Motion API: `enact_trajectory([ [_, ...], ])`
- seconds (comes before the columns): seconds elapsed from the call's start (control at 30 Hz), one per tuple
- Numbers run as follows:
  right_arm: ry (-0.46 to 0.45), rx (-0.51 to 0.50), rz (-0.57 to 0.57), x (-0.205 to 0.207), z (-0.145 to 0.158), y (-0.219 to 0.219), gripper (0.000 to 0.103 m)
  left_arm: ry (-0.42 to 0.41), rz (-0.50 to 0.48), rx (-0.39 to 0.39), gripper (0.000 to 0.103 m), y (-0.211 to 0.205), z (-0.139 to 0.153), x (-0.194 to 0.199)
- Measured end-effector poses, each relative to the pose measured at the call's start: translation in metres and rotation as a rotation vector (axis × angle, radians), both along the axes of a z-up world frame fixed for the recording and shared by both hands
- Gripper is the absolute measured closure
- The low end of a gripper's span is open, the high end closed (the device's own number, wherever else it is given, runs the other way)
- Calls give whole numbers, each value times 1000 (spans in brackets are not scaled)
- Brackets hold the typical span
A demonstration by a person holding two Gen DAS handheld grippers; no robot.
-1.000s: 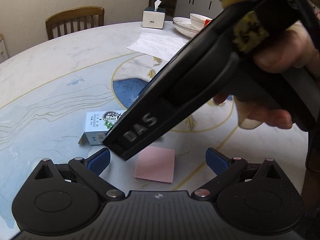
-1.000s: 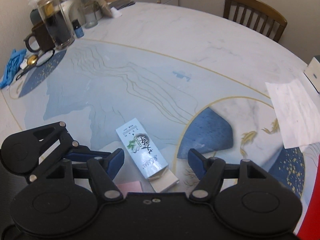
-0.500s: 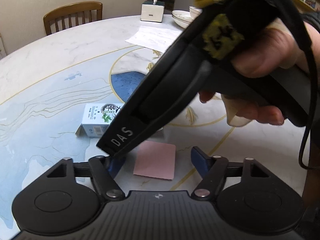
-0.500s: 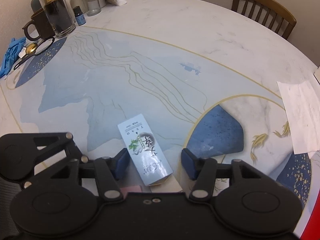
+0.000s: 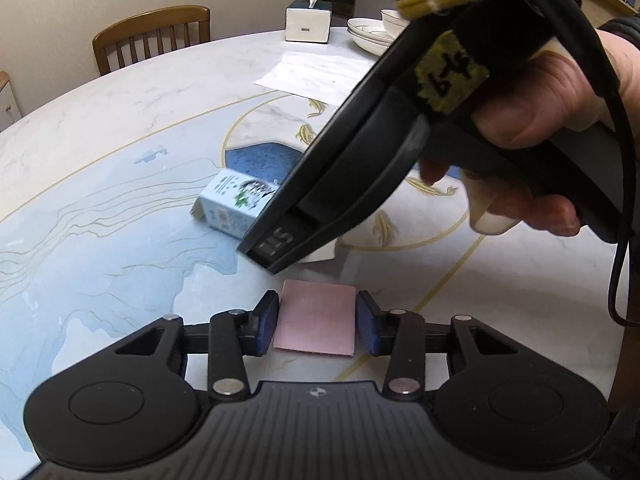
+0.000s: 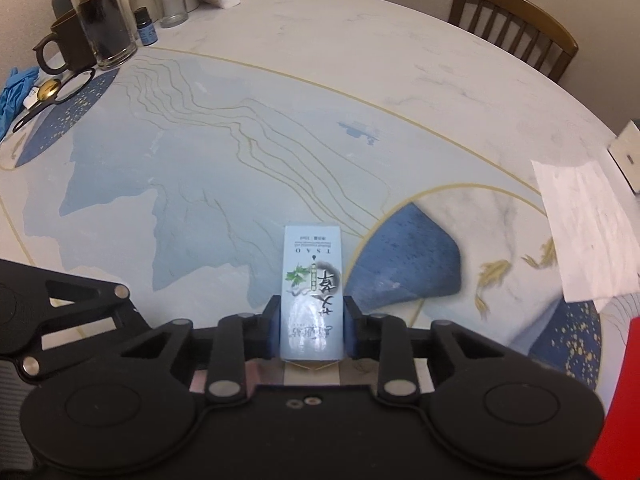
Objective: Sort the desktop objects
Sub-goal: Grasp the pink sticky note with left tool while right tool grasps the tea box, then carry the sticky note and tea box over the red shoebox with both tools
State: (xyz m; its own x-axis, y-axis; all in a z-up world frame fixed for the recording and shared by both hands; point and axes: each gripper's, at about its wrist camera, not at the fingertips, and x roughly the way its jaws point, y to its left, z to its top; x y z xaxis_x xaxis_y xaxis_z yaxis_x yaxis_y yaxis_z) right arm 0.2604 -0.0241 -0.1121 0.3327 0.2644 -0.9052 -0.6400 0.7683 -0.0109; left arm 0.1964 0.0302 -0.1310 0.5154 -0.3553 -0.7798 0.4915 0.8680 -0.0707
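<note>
A pink note pad (image 5: 316, 320) lies flat on the marble table (image 5: 120, 128), right between my left gripper's (image 5: 317, 324) blue pads. The jaws are closing and the pads touch the pad's two side edges. My right gripper (image 6: 311, 328) is shut on a light blue and white box (image 6: 312, 292), gripping its near end, and the box points away from the camera. In the left wrist view a hand holds the right gripper's black body (image 5: 360, 160) slanting down over the box (image 5: 236, 204), which looks tilted and blurred just beyond the pink pad.
At the far edge are a wooden chair (image 5: 152, 36), a tissue box (image 5: 308, 24), stacked dishes (image 5: 376, 32) and a sheet of paper (image 5: 316, 76). In the right wrist view a glass jar (image 6: 104, 20), brown mug (image 6: 64, 48), small blue bottle (image 6: 145, 28) and glasses (image 6: 52, 92) crowd the far left.
Both pairs of jaws came together from wide open. The right ones took hold of the box, which swung in line with them. The left ones drew in onto the pink pad.
</note>
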Motion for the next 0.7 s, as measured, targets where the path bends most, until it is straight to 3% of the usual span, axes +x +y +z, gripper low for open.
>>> enact_trajectory([
  [0.7, 5, 40, -98, -25, 23, -94, 75, 51, 142, -61, 63, 10, 6, -7],
])
